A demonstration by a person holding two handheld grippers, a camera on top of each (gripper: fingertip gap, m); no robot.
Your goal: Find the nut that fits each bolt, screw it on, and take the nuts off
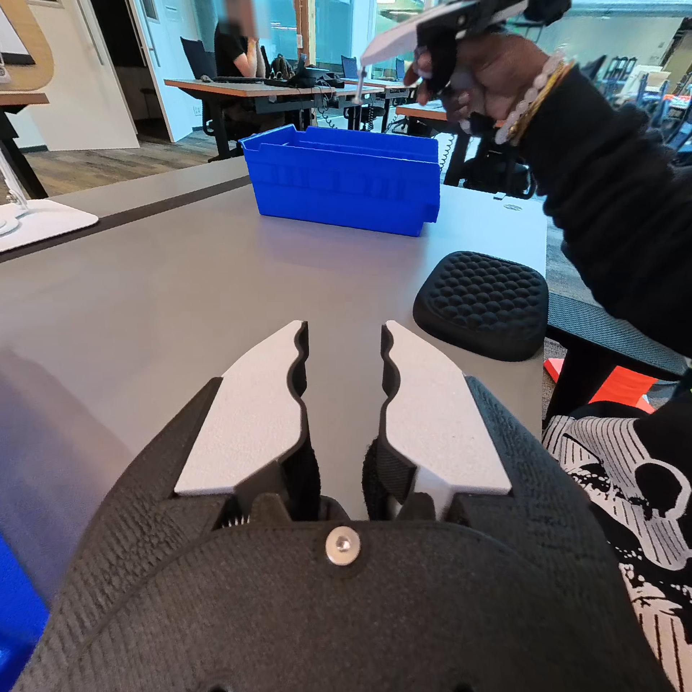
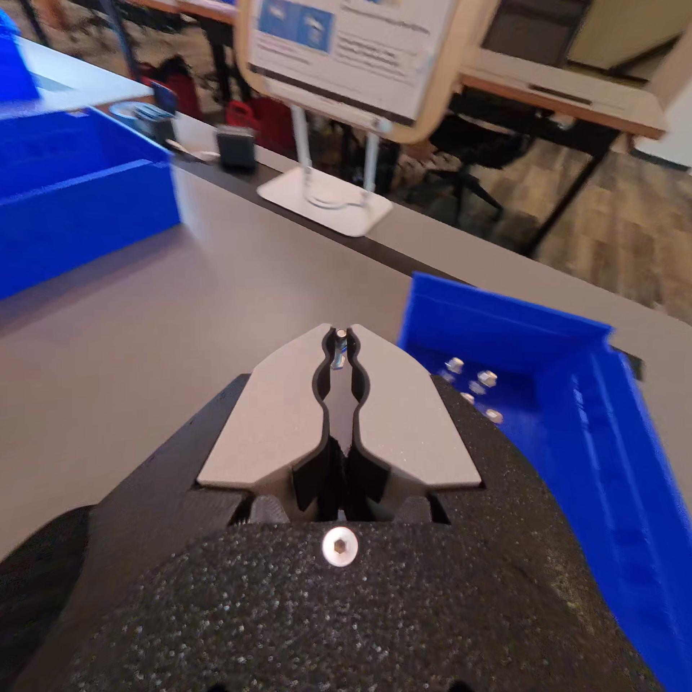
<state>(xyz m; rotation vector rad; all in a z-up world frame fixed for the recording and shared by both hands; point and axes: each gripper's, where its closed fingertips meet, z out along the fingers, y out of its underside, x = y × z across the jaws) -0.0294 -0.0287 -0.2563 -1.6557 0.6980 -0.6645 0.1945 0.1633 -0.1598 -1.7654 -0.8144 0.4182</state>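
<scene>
My right gripper (image 2: pixel 340 330) is shut on a small silver bolt (image 2: pixel 340 352) that hangs down from its tips, held high above the grey table (image 2: pixel 209 322). The left wrist view shows the same gripper (image 1: pixel 362 61) raised at the upper right with the bolt (image 1: pixel 358 87) hanging below it. My left gripper (image 1: pixel 344 327) is open and empty, low over the table. Several silver nuts (image 2: pixel 473 385) lie in the blue bin (image 2: pixel 584 423) to the right of my right gripper.
A blue bin (image 1: pixel 344 183) stands at the table's far middle; it also shows in the right wrist view (image 2: pixel 75 194). A black textured pad (image 1: pixel 483 303) lies at the right edge. A white sign stand (image 2: pixel 329 202) stands at the back. A person sits at a distant desk. Tip to tip, the grippers are about 30 cm apart.
</scene>
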